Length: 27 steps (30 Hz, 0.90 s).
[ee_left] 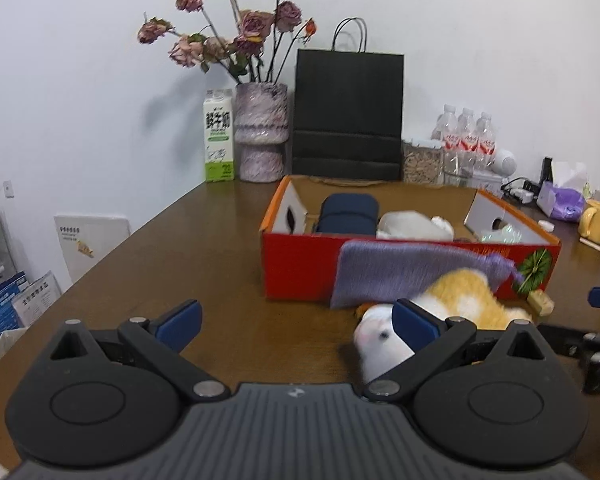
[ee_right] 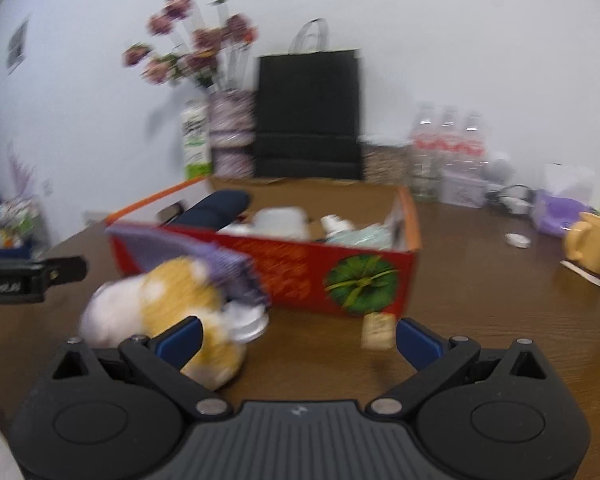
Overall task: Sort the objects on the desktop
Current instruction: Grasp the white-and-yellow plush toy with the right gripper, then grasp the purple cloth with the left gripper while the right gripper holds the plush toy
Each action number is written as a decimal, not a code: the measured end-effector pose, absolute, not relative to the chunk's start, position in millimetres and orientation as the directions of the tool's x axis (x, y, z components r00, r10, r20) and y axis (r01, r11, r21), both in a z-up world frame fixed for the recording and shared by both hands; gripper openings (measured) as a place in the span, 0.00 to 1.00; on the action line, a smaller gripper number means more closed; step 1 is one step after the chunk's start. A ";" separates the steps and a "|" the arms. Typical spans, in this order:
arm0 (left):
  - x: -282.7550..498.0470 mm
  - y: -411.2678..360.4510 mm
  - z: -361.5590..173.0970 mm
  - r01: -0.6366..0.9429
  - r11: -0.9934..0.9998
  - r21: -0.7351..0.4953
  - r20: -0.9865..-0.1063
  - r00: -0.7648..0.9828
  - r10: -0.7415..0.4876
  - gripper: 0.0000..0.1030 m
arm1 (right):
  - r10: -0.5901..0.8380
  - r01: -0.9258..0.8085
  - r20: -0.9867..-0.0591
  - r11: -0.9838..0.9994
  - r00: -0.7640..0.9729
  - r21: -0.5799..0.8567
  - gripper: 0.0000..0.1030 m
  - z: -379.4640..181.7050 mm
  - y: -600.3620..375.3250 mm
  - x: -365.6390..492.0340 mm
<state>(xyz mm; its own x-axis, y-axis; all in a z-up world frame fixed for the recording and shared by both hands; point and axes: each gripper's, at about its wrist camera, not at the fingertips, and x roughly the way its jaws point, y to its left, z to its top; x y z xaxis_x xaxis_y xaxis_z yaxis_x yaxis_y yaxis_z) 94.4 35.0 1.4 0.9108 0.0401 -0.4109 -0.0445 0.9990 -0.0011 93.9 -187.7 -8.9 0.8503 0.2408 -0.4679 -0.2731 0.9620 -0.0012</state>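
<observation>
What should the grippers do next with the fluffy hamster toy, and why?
Probably slide the open right gripper left and close its fingers on the fluffy yellow-and-white hamster plush. It lies on the brown table, outside the red cardboard box, nearest that gripper's left finger. The left gripper is open too.

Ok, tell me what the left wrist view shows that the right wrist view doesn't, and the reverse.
Only the left wrist view shows the stacked booklets leaning at the wall beside the table, and the plush toy's white face with its dark eye.

Only the right wrist view shows the small white lid lying near the yellow mug.

Both show the red box, the purple cloth over its front wall, the plush toy, the cork, the black bag, and open tongs.
</observation>
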 end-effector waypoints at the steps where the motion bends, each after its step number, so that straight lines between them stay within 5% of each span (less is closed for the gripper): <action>1: 91.7 38.0 0.0 -0.049 0.999 0.000 -0.415 0.909 0.045 1.00 | 0.250 -0.296 -0.477 0.955 0.843 -0.021 1.00 -11.2 -179.8 94.2; 10: 71.1 72.5 -7.5 -0.107 0.994 -0.012 -0.441 0.893 0.091 1.00 | 0.261 -0.420 -0.546 0.888 0.796 -0.188 0.92 -22.3 -118.8 120.0; 11: 69.3 74.8 -7.4 -0.112 0.994 -0.013 -0.441 0.892 0.095 1.00 | 0.261 -0.427 -0.551 0.883 0.793 -0.195 0.87 -23.5 -115.1 122.0; 14: 64.6 80.3 -7.5 -0.121 0.993 -0.015 -0.437 0.893 0.102 1.00 | 0.293 -0.454 -0.558 0.874 0.777 -0.174 0.50 -24.1 -112.2 121.1; 27: 67.7 66.3 -8.2 -0.091 0.996 -0.013 -0.447 0.891 0.075 1.00 | 0.311 -0.392 -0.463 0.916 0.830 -0.086 0.46 -2.6 -160.8 78.2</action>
<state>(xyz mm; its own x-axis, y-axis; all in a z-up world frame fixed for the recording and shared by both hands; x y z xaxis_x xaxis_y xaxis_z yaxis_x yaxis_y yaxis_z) 67.7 66.3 -8.2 0.8915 0.0755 -0.4467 -0.0908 0.9958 -0.0128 78.2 -160.8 -2.6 0.8299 0.3111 -0.4632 -0.3916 0.9161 -0.0865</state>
